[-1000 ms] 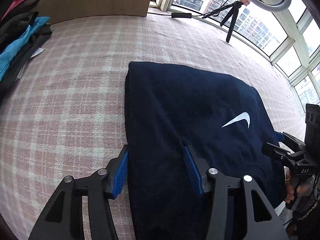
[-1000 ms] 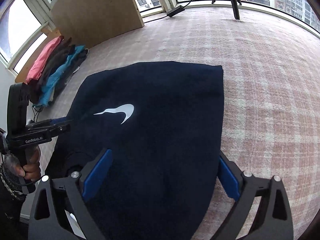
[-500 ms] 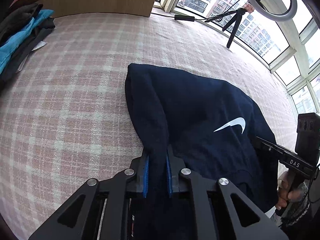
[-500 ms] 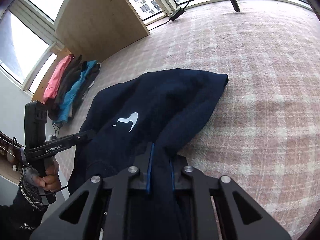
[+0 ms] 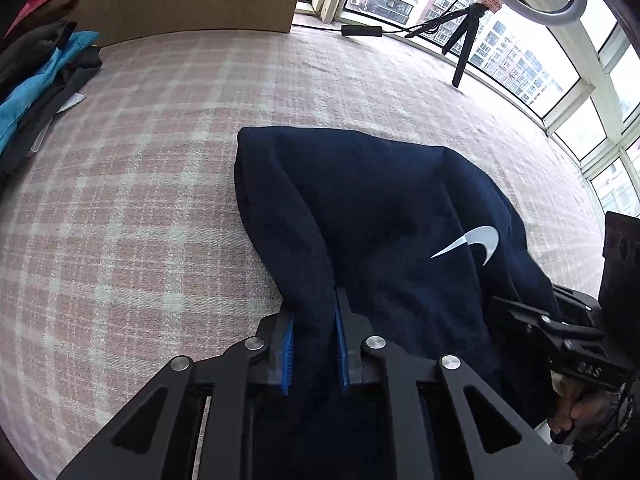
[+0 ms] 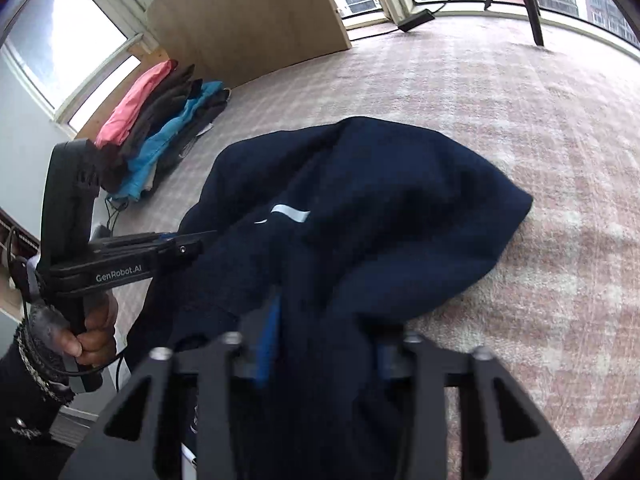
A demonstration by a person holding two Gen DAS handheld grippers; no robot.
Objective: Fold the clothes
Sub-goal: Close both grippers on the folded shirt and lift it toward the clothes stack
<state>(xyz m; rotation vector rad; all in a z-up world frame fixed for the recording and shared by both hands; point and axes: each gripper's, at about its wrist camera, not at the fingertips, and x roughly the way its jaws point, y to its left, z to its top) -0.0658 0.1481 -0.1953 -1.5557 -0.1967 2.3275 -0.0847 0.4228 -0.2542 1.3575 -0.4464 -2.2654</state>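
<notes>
A navy garment with a white swoosh logo lies on the pink plaid surface. My left gripper is shut on its near left edge, cloth bunched between the blue pads. My right gripper is shut on the near right edge of the garment and lifts it; cloth hides most of its pads. The near half of the garment rises off the surface. The right gripper shows at the right of the left wrist view; the left gripper shows at the left of the right wrist view.
A stack of folded clothes, pink, dark and blue, lies at the far left, also in the left wrist view. A wooden panel stands behind it. A tripod with a ring light and a cable stand by the windows.
Both grippers went from open around the garment's near edge to shut on it. They have since lifted it, so the cloth bunches and the logo folds over.
</notes>
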